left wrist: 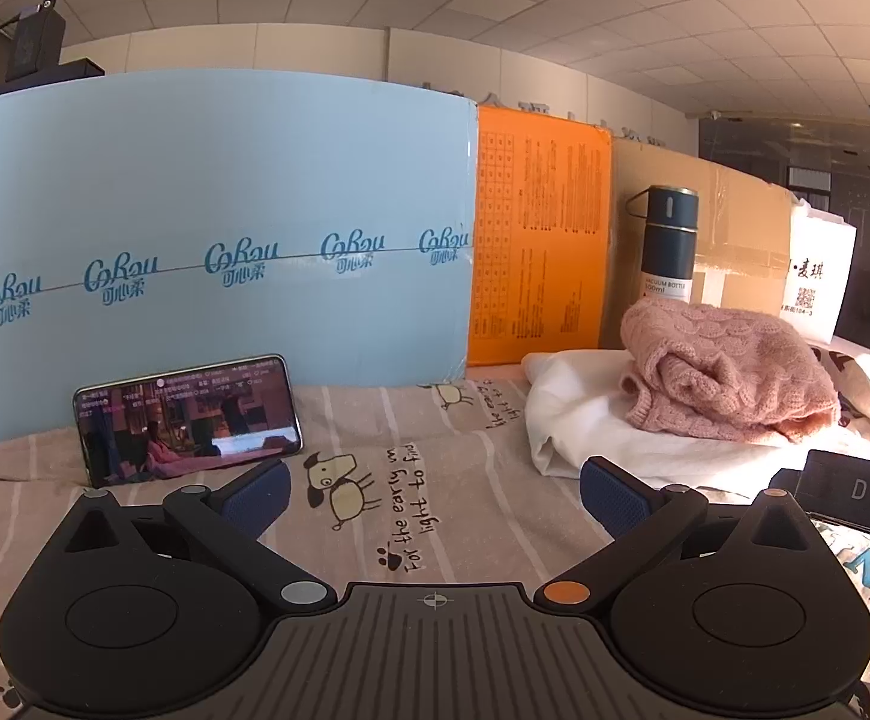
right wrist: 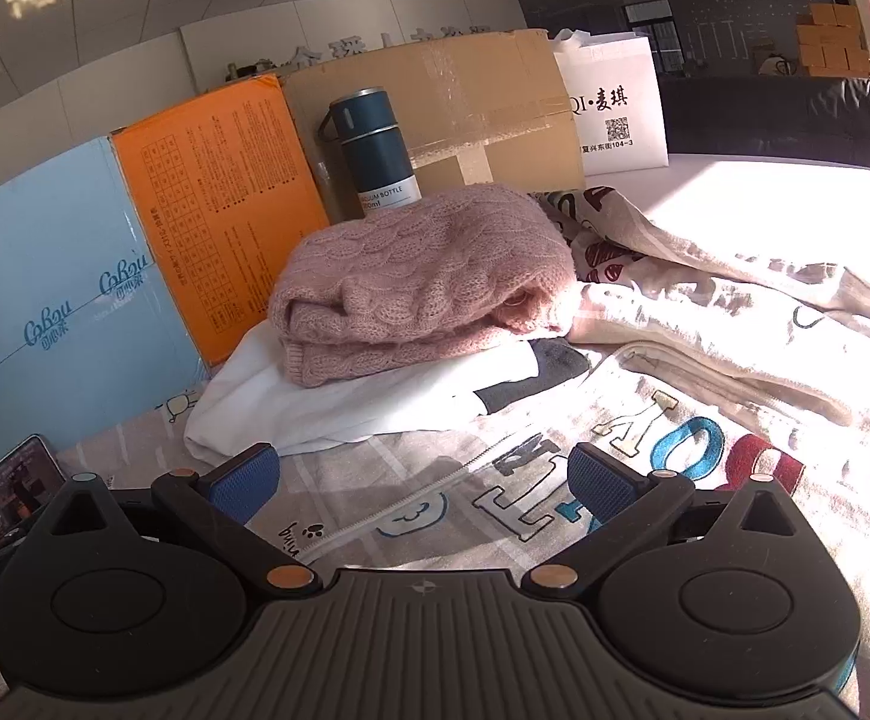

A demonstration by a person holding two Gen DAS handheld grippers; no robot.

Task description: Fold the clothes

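Printed bedsheet (left wrist: pixel 465 480), boxes behind, both tools spread

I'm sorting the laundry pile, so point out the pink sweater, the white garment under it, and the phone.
pink sweater (right wrist: pixel 423 276): right wrist view, knit top face.
white garment (right wrist: pixel 339 402): right wrist view, folded front.
phone (left wrist: pixel 189 417): left wrist view, lit screen.
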